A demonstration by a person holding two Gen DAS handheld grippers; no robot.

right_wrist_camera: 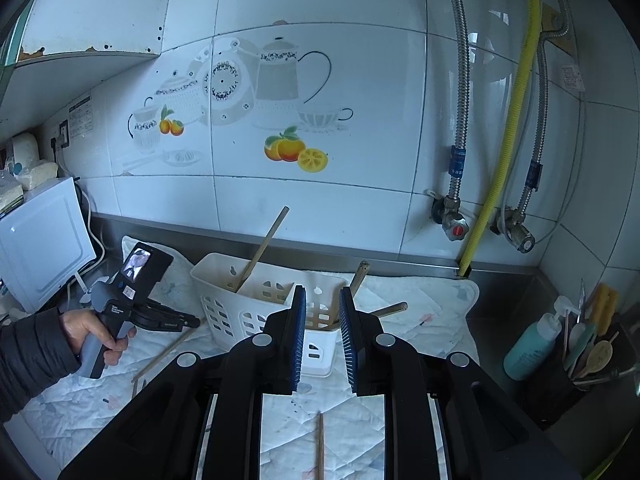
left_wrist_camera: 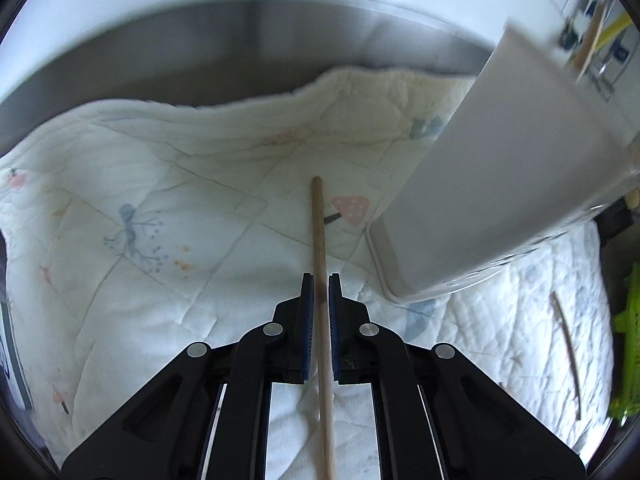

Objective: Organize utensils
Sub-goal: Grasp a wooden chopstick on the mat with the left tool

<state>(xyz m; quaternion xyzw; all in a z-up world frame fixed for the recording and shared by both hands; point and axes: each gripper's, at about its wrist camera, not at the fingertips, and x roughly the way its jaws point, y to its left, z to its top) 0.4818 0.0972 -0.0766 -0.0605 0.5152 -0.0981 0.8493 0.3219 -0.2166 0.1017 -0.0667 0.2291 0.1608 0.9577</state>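
Room: kitchen counter of steel against a wall of white tiles (right_wrist_camera: 320,184), with a printed picture of teapots and oranges on the tiles.
Surface: a white quilted cloth (left_wrist_camera: 160,184) with small prints covers the counter; its far edge is a little folded up.
Left gripper (left_wrist_camera: 321,296): it points steeply down at the cloth, and its blue pads are clenched on a wooden chopstick (left_wrist_camera: 319,232). The stick passes between the pads and its tip reaches farther onto the cloth.
Left hand (right_wrist_camera: 90,334): seen from the right wrist camera, at the left side, in a dark sleeve, holding the handle of that gripper.
White basket (right_wrist_camera: 248,304): a plastic utensil holder with slots, standing on the cloth in the middle, just right of the left gripper. One chopstick (right_wrist_camera: 262,250) leans upright in its far compartment, and other wooden sticks lean at its right side.
Right gripper (right_wrist_camera: 323,340): its pads stand apart with nothing between them, released, and it looks toward the basket.
Loose sticks: one chopstick (right_wrist_camera: 320,446) lies on the near cloth under the right gripper; another thin stick (left_wrist_camera: 566,350) lies on the cloth at the right.
Right side: a teal bottle (right_wrist_camera: 530,346) and a dark holder with spoons (right_wrist_camera: 592,356) stand well apart from the basket.
Left side: a white microwave (right_wrist_camera: 40,240).
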